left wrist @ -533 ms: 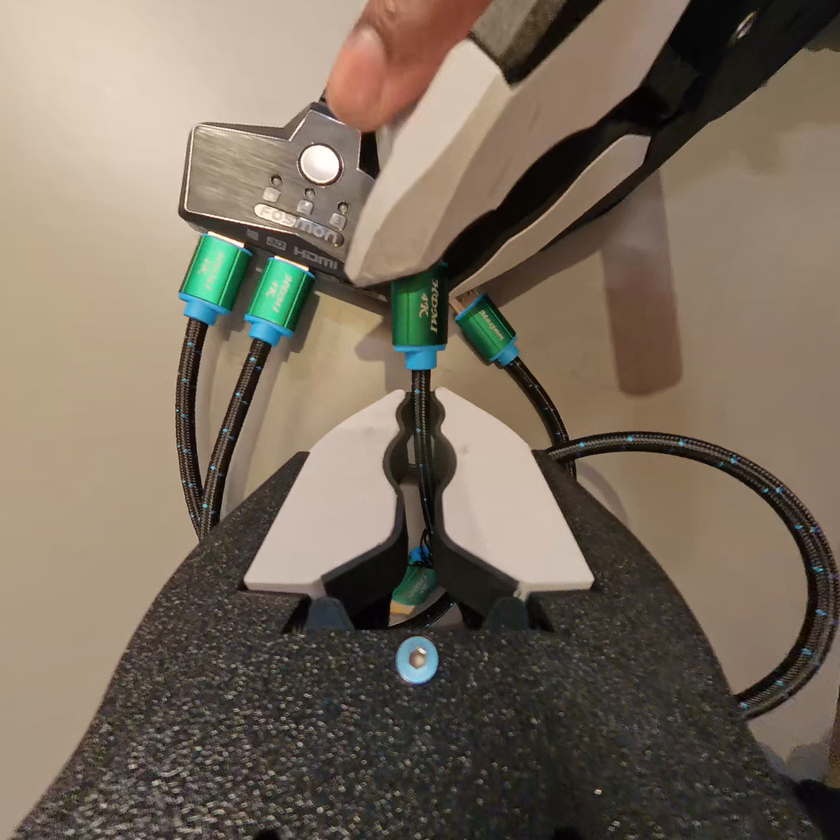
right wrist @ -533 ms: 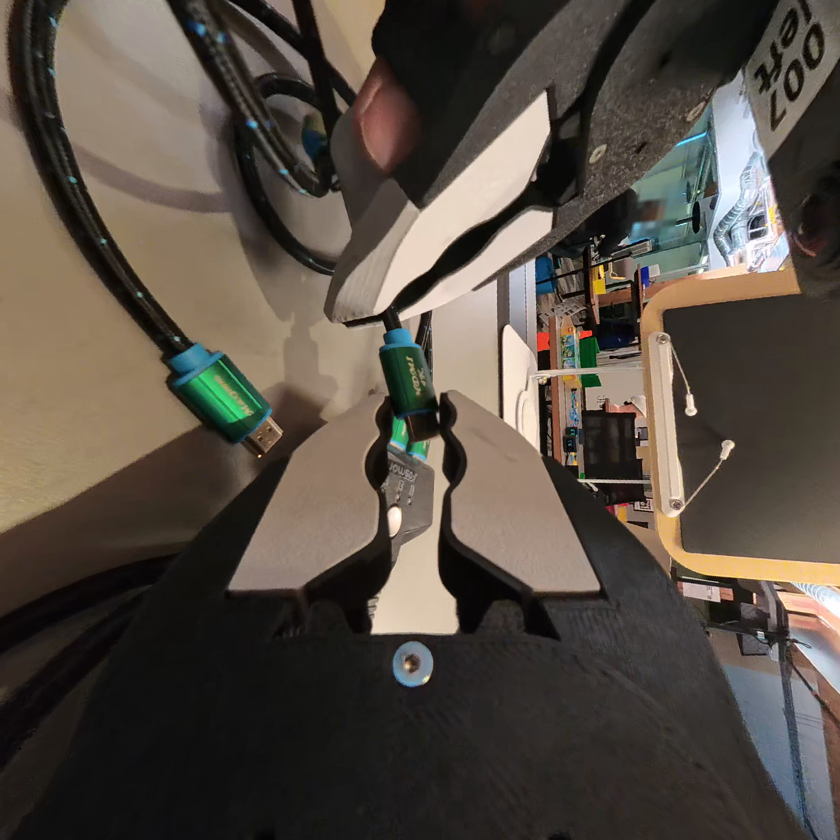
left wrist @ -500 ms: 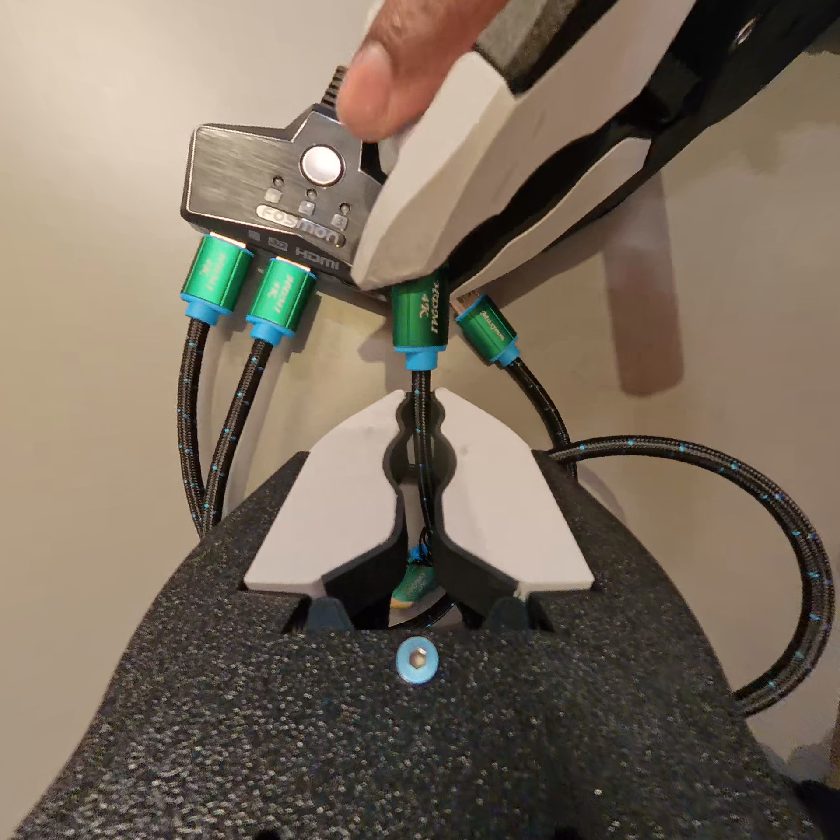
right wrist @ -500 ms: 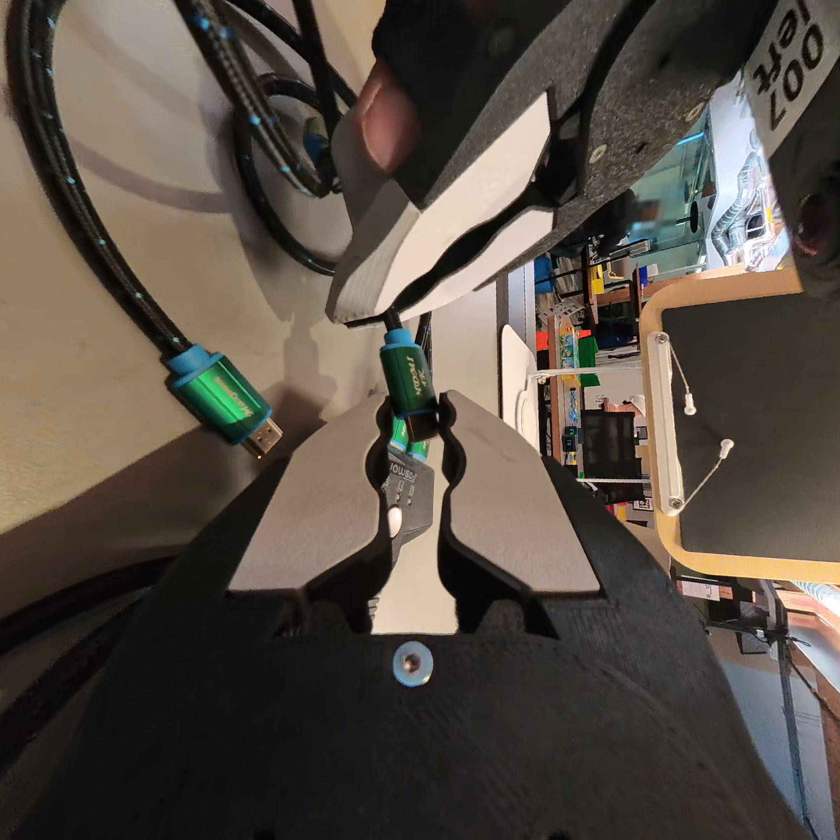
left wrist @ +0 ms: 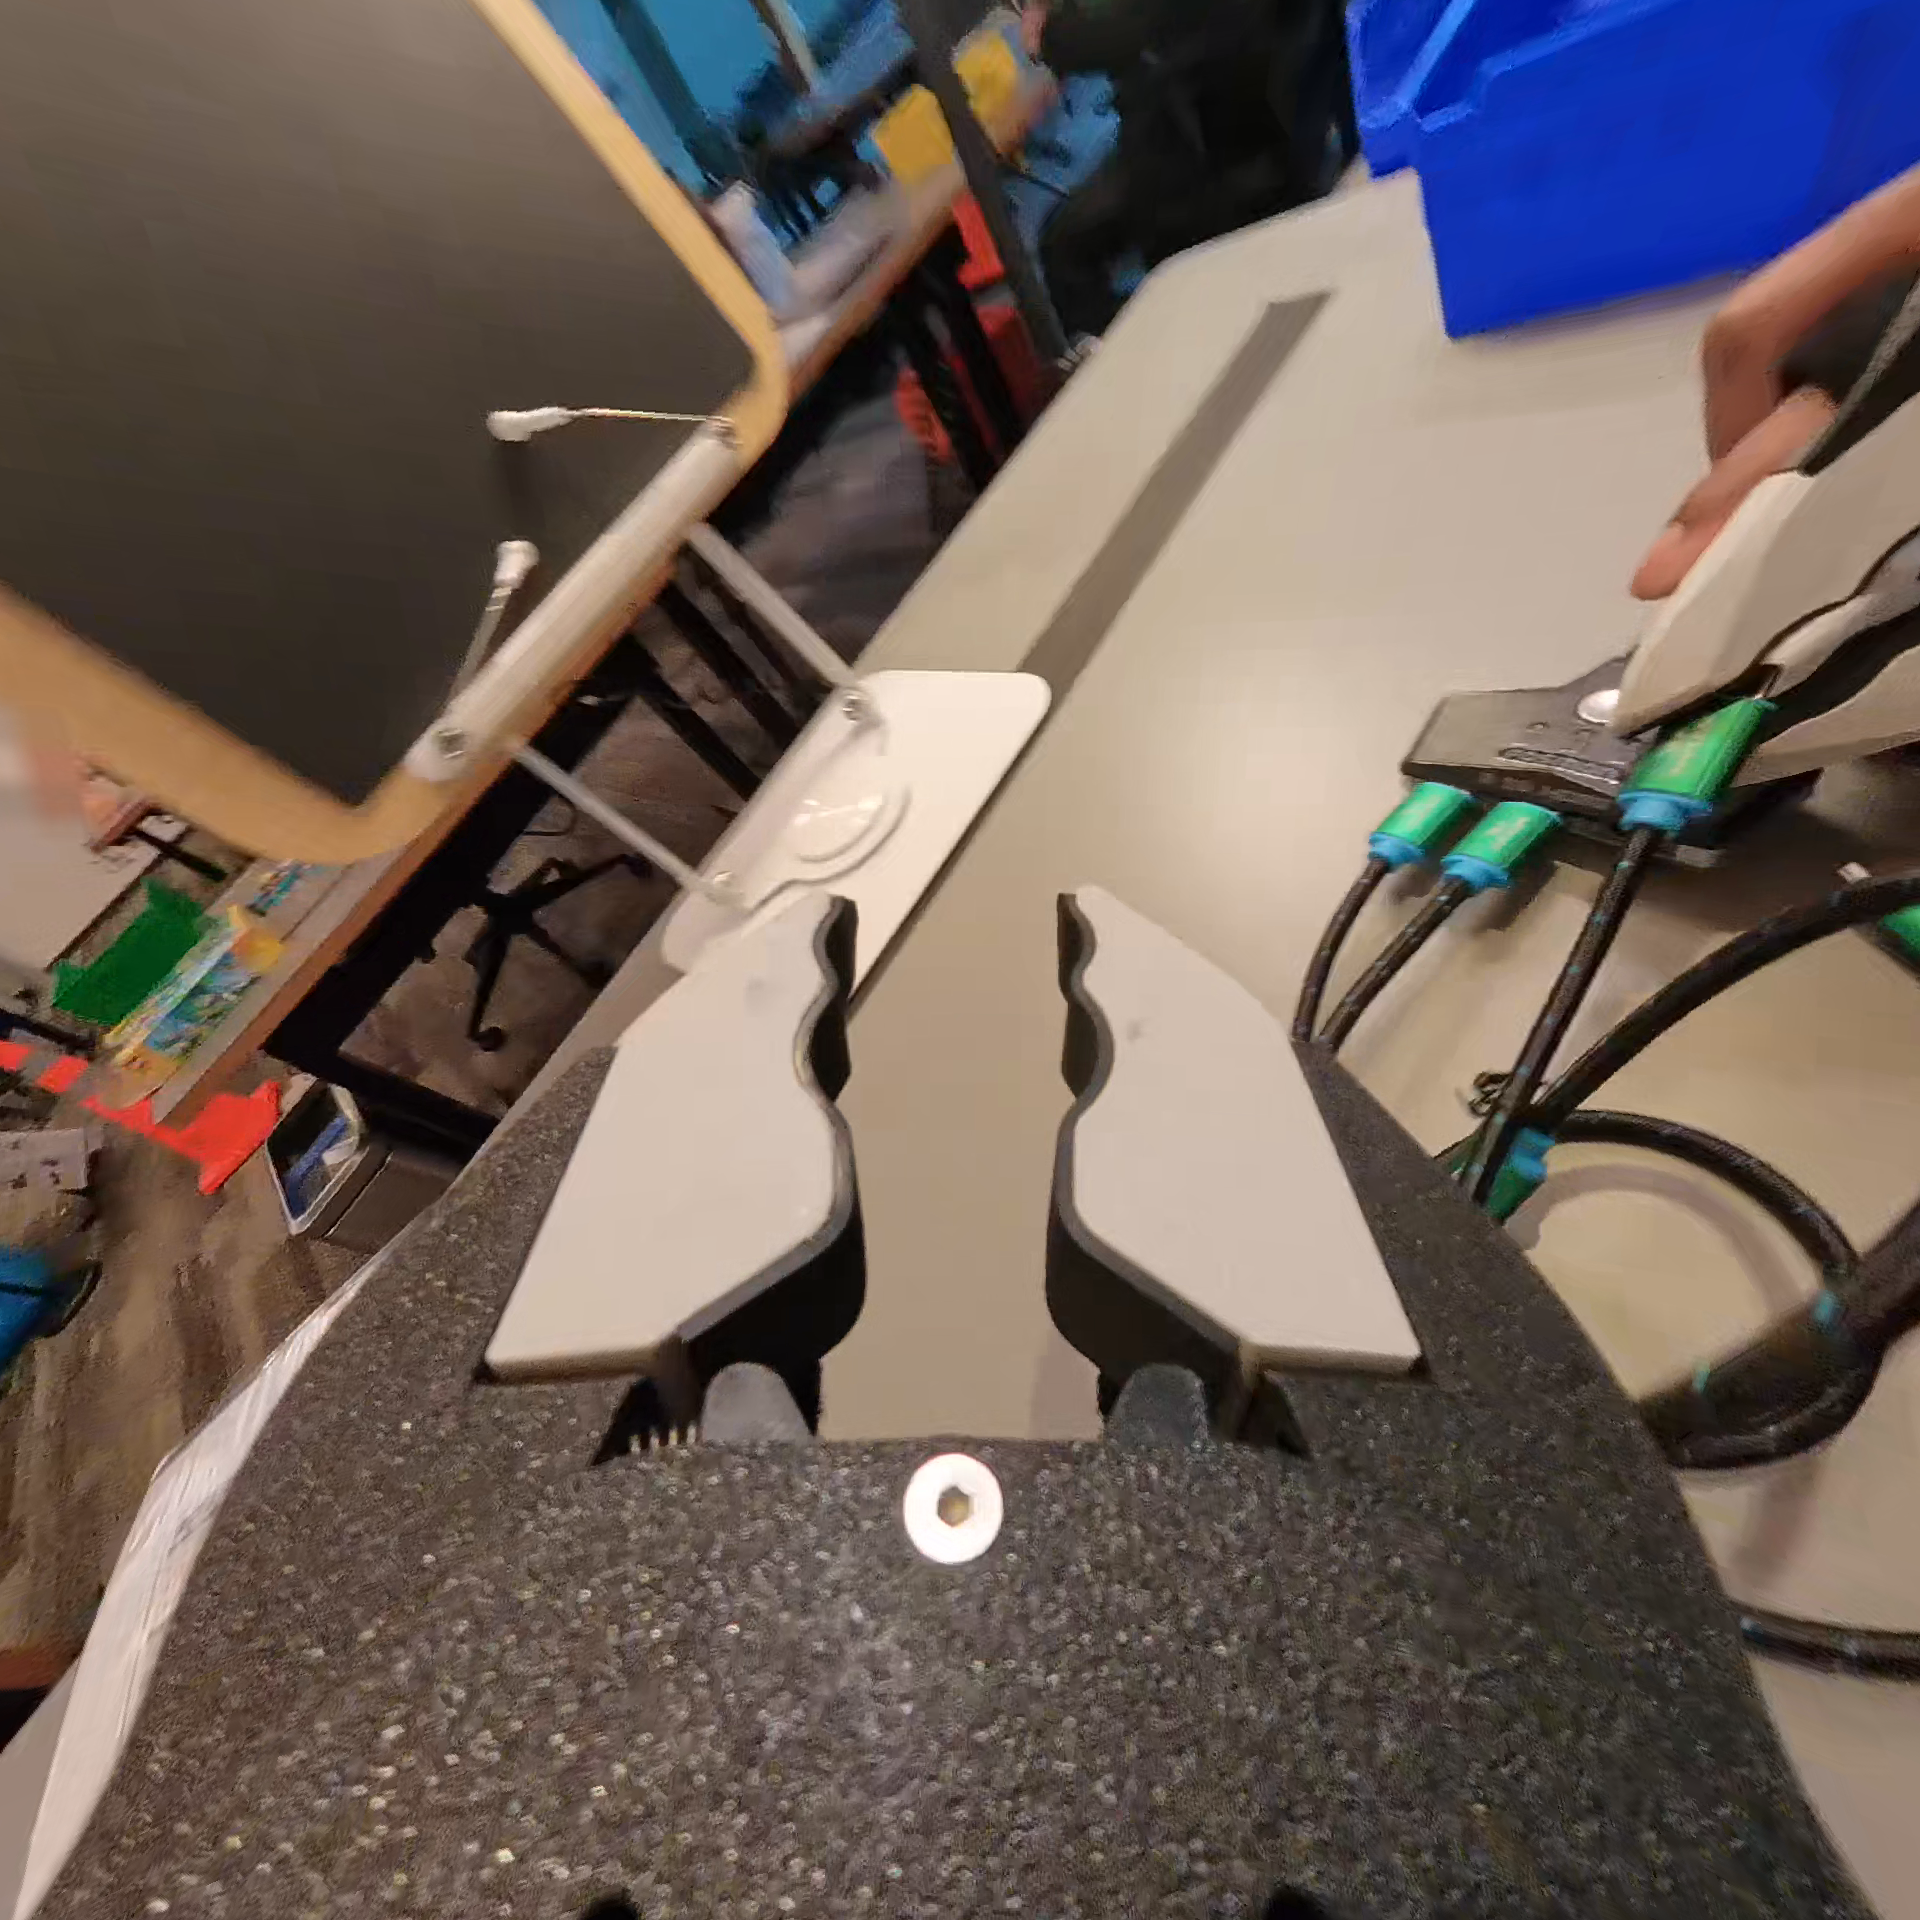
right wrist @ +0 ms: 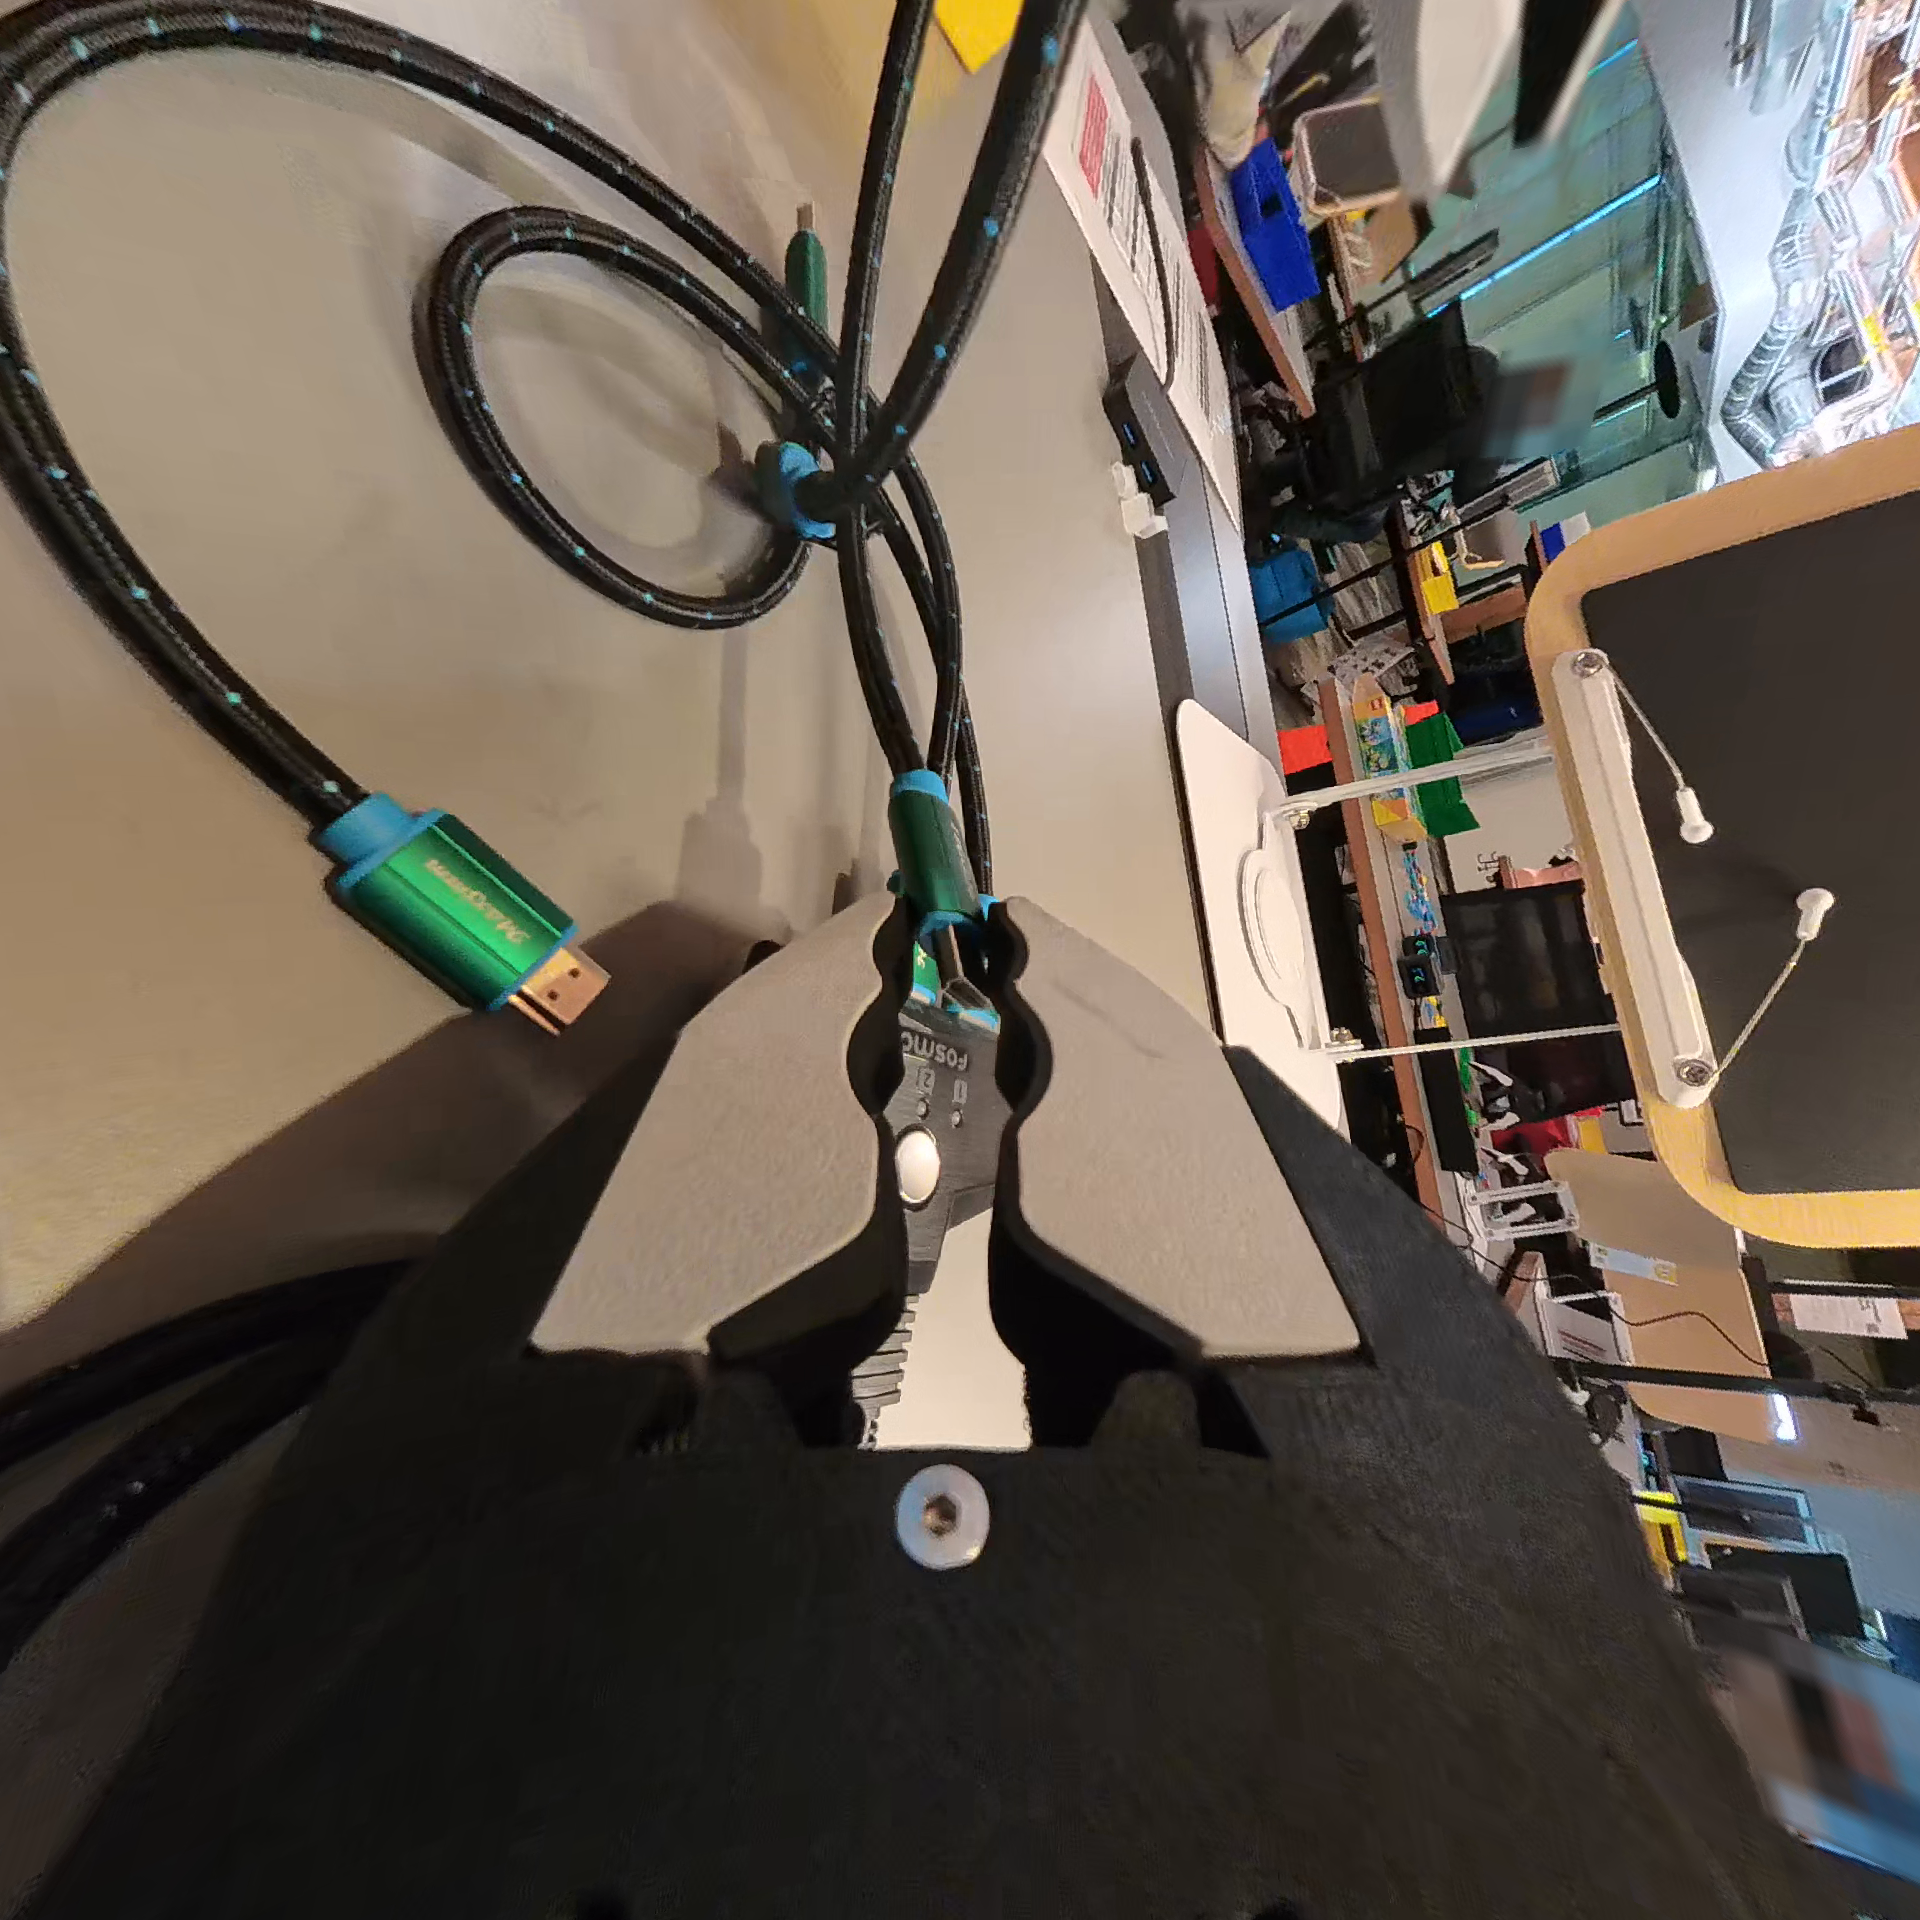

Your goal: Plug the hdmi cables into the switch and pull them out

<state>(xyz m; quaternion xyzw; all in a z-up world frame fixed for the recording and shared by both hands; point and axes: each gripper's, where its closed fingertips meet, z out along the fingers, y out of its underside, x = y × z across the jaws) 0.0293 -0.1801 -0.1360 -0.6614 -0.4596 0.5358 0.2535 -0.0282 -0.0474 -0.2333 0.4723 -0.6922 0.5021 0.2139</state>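
The flat black brushed-metal HDMI switch (left wrist: 1538,743) lies on the beige table (left wrist: 1226,582) at the right edge of the left wrist view. Three green metal plugs with blue collars are seated side by side along its near edge: two at the left (left wrist: 1418,816) (left wrist: 1501,836) and a third (left wrist: 1688,764) at the right. Their black braided cables (left wrist: 1371,935) trail toward the lower right.

In the right wrist view the switch (right wrist: 940,1122) sits between the grey fingers of the right gripper (right wrist: 951,925), which are closed on its body; the round silver button (right wrist: 916,1155) shows in the gap. A loose green plug with a gold tip (right wrist: 457,920) lies unplugged on the table at middle left, well apart from the switch.

The left gripper (left wrist: 951,925) is over the table near its edge, fingers spread wide with nothing between them, aimed left of the switch. A person's hand (left wrist: 1745,416) rests on the right gripper at upper right.

Risks, as judged:
- The grip covers little of the switch; a sideways pull on a plug could twist it loose.
- Pulling by the cable rather than the plug shell may strain the braid.
- The coiled, crossed cables (right wrist: 623,436) could snag the loose plug.
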